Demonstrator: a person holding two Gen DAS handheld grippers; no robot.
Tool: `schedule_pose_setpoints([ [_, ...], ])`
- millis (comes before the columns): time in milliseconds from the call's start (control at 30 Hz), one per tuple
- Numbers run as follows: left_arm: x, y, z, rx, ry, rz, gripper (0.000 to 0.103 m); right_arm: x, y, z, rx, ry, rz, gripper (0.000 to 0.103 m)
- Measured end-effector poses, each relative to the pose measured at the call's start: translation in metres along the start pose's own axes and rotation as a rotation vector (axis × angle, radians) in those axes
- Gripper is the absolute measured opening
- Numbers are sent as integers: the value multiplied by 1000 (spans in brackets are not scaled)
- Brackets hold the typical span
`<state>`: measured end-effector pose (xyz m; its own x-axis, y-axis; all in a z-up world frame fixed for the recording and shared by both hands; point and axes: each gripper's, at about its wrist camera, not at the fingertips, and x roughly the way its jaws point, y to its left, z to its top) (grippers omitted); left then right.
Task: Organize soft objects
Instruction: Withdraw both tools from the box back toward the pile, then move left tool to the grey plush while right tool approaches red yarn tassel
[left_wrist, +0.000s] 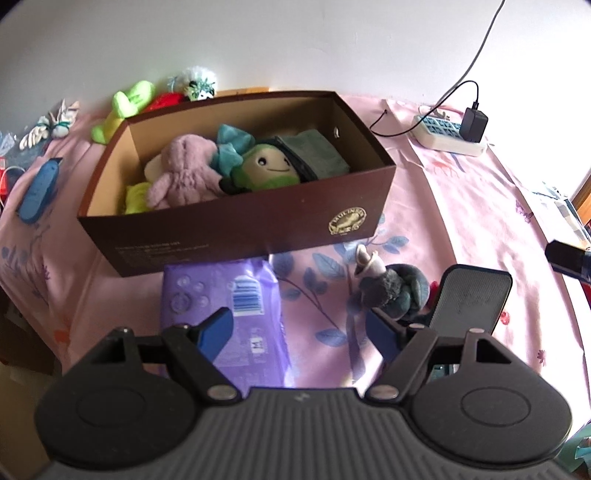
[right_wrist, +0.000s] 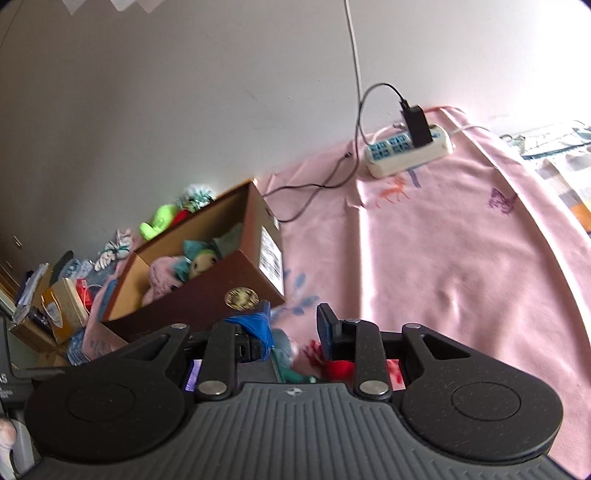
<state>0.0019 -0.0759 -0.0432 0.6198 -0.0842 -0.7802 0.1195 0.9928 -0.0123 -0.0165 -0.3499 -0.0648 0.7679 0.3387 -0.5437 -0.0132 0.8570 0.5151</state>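
Judging by the brown cardboard box (left_wrist: 258, 221), you were partway through: a mauve plush toy (left_wrist: 181, 173) and a green smiling plush (left_wrist: 267, 166) already lay inside. Left out were a grey plush (left_wrist: 395, 291) just before the box and neon-green toys (left_wrist: 125, 107) behind it. Your left gripper (left_wrist: 299, 328) stood wide, empty; your right gripper (right_wrist: 295, 328) looked nearly closed, though whether it held anything was unclear.

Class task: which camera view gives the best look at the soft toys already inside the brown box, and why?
The left wrist view: it looks down into the brown box, showing the pink plush and the smiling green toy clearly. The right wrist view shows them small, blurred and partly hidden by the box wall.
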Motion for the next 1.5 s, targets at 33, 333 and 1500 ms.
schedule_pose_setpoints([
  [33,1,-2,0,3,2,5,78,0,-2,-2,1,8,-5,10],
  [333,3,-16,-1,33,10,25,78,5,-18,-16,0,58,-38,10],
  [1500,39,6,24,-121,112,-56,80,28,-42,-31,-49,141,-91,10],
])
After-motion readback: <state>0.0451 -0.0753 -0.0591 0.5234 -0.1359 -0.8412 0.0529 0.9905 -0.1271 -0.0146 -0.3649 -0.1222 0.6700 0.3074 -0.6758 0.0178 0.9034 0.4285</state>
